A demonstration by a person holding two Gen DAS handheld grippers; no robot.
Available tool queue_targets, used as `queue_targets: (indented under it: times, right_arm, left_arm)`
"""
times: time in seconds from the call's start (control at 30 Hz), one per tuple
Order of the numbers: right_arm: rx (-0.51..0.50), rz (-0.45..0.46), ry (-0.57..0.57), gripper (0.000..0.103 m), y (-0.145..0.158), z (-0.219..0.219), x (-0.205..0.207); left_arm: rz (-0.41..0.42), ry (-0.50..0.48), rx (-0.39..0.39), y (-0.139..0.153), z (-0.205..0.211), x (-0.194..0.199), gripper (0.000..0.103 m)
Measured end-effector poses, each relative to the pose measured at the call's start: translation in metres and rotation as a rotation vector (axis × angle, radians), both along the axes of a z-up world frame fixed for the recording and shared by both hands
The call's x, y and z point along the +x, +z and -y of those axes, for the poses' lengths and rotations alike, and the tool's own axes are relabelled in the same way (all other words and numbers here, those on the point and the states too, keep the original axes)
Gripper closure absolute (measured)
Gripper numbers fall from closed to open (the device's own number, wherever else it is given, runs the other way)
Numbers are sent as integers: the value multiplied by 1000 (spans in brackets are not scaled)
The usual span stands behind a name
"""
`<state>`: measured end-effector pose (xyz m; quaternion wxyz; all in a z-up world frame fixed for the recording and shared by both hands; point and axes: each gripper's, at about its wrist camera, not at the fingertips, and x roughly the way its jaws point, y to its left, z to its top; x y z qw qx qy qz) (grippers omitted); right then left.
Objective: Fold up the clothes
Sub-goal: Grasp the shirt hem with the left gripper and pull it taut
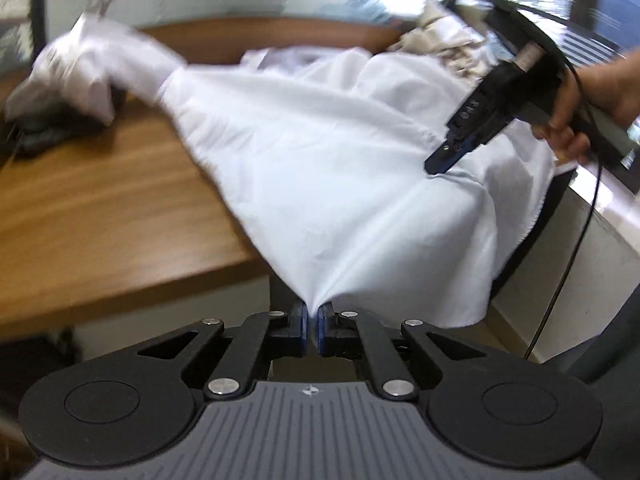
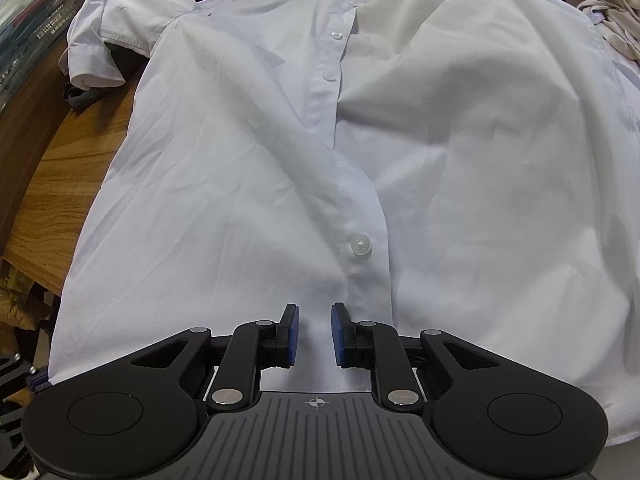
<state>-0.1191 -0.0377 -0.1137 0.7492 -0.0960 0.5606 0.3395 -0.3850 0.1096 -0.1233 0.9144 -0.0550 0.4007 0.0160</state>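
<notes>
Left gripper [image 1: 313,312] pinched the white short-sleeved shirt [image 2: 280,160] hem taut; right gripper [image 2: 313,336] hovered part-open, empty; spreading, judged.

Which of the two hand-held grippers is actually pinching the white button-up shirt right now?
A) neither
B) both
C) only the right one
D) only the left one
D: the left gripper has its blue pads closed on a bunched corner of the white button-up shirt, while the right gripper hangs over the cloth with its jaws apart.

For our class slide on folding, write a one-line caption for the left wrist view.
Left gripper pinches the white shirt's hem while the right gripper reaches over it.
</notes>
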Motion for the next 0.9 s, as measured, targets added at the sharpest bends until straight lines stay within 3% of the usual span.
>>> queue_targets:
  times: [0.17,0.27,0.43,0.53,0.6,0.77,0.9]
  right_arm:
    - [27,-24,-4,85,-1,5,5]
    - [39,-34,8,85,-2,6,9]
    - [43,-50,65,83,4,10,13]
    - [105,-5,92,79,23,25,17]
    - [144,23,106,63,34,35,20]
    - [188,-75,135,62,12,38,31]
    - [224,-154,158,62,-6,41,40]
  left_arm:
    - [-138,197,-166,8,-9,-6,101]
    - [-127,285,-192,10,-5,-9,101]
    - [-140,361,-125,10,10,-8,101]
    - [-148,402,-87,14,16,-6,101]
    - [-155,431,-59,17,20,-4,101]
    - [-193,492,1,21,31,0,101]
    - [-227,544,7,23,35,0,101]
